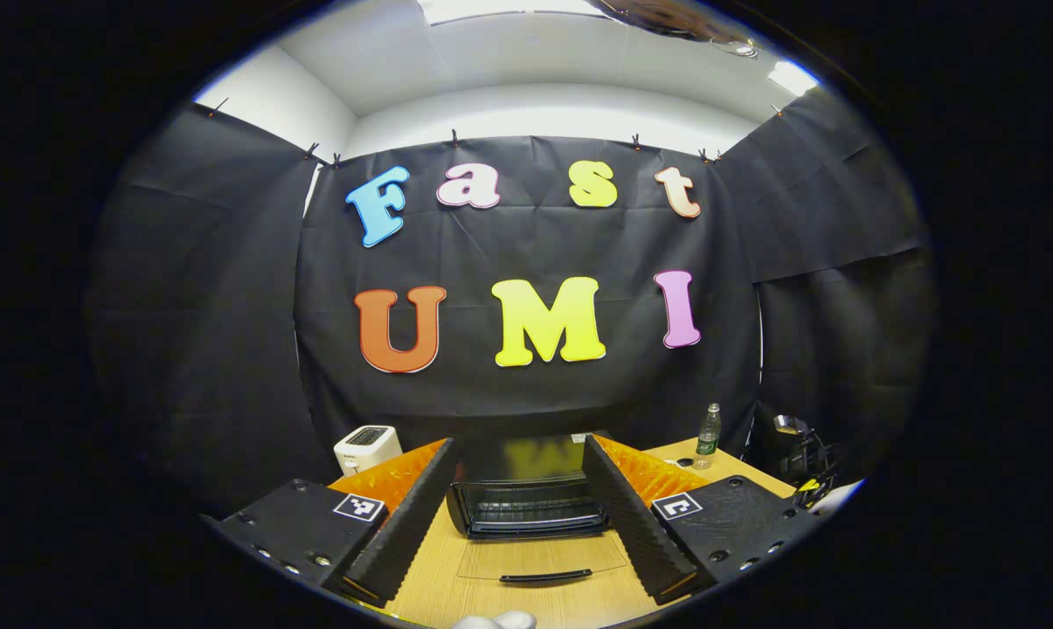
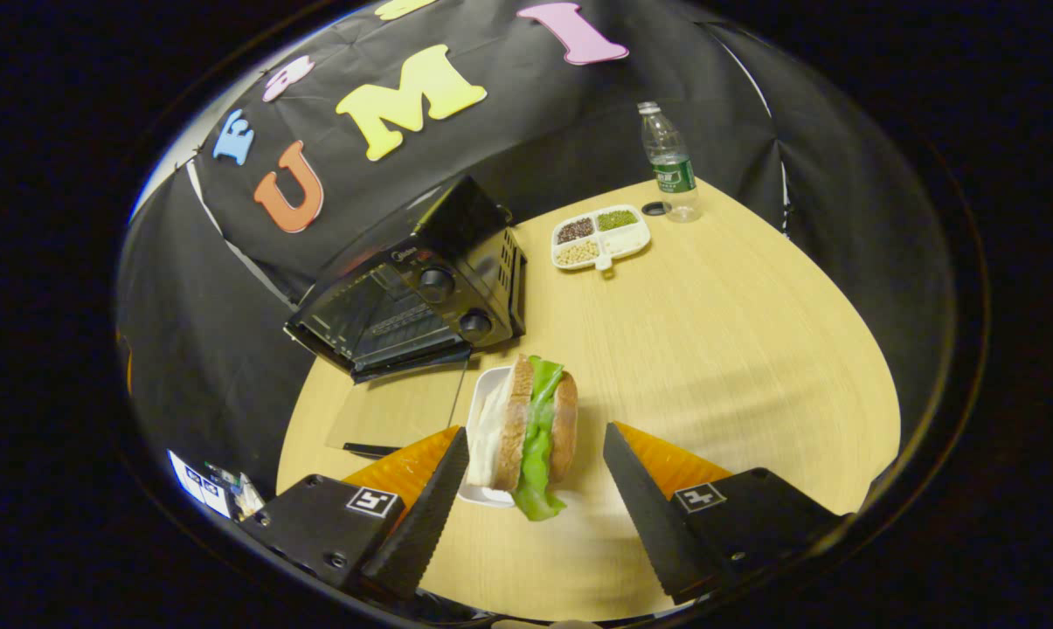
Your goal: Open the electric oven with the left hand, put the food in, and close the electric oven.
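Left gripper view: left gripper (image 1: 526, 515) sits at the bottom centre w/ fingers spread wide, holding nothing. Betw. the fingers, lower centre, is the oven (image 1: 526, 498) on the wooden table (image 1: 543, 598). Its glass door (image 1: 543, 559) is folded down flat toward the camera, handle (image 1: 545, 576) nearest the bottom edge; wire rack visible inside the opening. A white toaster (image 1: 367, 447) stands at lower left, behind the left finger. A plastic bottle (image 1: 708, 435) w/ green label stands upright at lower right, near the back of the table. Dark gear (image 1: 797, 454) sits at far right, too dim to identify. Black cloth wall fills the middle; white ceiling at the top.

Right gripper view: right gripper (image 2: 530, 489) is at the bottom centre, fingers wide apart, one on each side of a sandwich (image 2: 530, 432), not pressing it; whether the left finger touches the dish can't be told. The sandwich (bread, green lettuce) stands on edge in a small white dish (image 2: 484, 437), just below centre. The oven (image 2: 412, 297) is left of centre, door (image 2: 395, 415) open and lying on the table (image 2: 718, 349), near the dish. A white divided tray (image 2: 600, 237) w/ grains sits upper centre-right, behind the oven's side. The bottle (image 2: 666, 162) stands upright just beside the tray, a small dark cap next to it.
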`<state>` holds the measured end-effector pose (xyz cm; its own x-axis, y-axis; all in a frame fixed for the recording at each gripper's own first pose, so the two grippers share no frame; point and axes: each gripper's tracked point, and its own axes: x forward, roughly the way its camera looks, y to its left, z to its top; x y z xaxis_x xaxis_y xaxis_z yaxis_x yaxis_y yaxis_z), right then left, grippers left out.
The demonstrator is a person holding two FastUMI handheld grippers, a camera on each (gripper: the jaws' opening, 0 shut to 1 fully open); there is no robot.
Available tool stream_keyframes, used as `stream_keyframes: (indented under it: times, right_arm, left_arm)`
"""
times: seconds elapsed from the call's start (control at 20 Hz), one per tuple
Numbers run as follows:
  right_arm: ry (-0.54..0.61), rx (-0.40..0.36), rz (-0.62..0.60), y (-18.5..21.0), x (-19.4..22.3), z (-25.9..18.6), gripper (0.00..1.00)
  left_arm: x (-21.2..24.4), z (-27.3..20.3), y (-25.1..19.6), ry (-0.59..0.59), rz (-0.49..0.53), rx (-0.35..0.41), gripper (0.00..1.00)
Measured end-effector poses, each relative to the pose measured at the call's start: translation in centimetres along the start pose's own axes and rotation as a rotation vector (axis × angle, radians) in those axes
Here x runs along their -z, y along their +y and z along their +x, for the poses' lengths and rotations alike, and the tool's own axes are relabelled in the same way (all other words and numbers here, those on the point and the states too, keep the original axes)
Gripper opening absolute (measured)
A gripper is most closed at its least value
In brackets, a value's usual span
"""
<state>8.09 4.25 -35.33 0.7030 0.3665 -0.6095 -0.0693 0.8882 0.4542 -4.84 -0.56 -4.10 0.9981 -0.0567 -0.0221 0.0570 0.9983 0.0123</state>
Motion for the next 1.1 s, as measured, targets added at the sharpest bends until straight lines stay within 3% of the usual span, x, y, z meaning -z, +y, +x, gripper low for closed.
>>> stream_keyframes:
  times: [0.2,0.4,0.5,0.55,0.6,0.7,0.75,0.8,1.1]
  right_arm:
    - [0.113,-0.061,0.01,0.9,0.8,2.5,0.92]
    - [0.211,-0.128,0.116,1.6,1.2,4.8,0.93]
    - [0.248,-0.128,0.135,1.6,1.5,5.3,0.8]
    - [0.251,-0.12,0.131,1.2,1.5,5.5,0.84]
    - [0.251,-0.123,0.145,1.3,1.4,5.5,0.63]
    - [0.266,-0.142,0.172,1.7,1.4,5.4,0.51]
    - [0.272,-0.151,0.168,1.7,1.4,5.3,0.51]
    - [0.271,-0.149,0.168,1.8,1.2,5.3,0.41]
    - [0.201,-0.18,0.221,3.5,-1.5,2.8,0.37]
  left_arm:
    - [-0.3,0.4,0.1,0.007,0.001,-0.001,0.95]
    - [-0.4,0.7,0.4,0.008,-0.007,-0.015,0.95]
    - [-0.1,0.9,0.6,0.015,-0.002,-0.021,0.95]
    - [0.0,0.8,0.8,0.018,-0.001,-0.025,0.96]
    - [-0.1,1.0,0.8,0.022,-0.001,-0.025,0.96]
    - [0.1,1.0,1.0,0.026,0.0,-0.03,0.95]
    - [0.3,1.1,1.1,0.03,-0.001,-0.03,0.96]
    - [0.4,1.1,1.1,0.034,-0.002,-0.029,0.95]
    - [0.9,1.1,1.6,0.046,-0.01,-0.014,0.96]
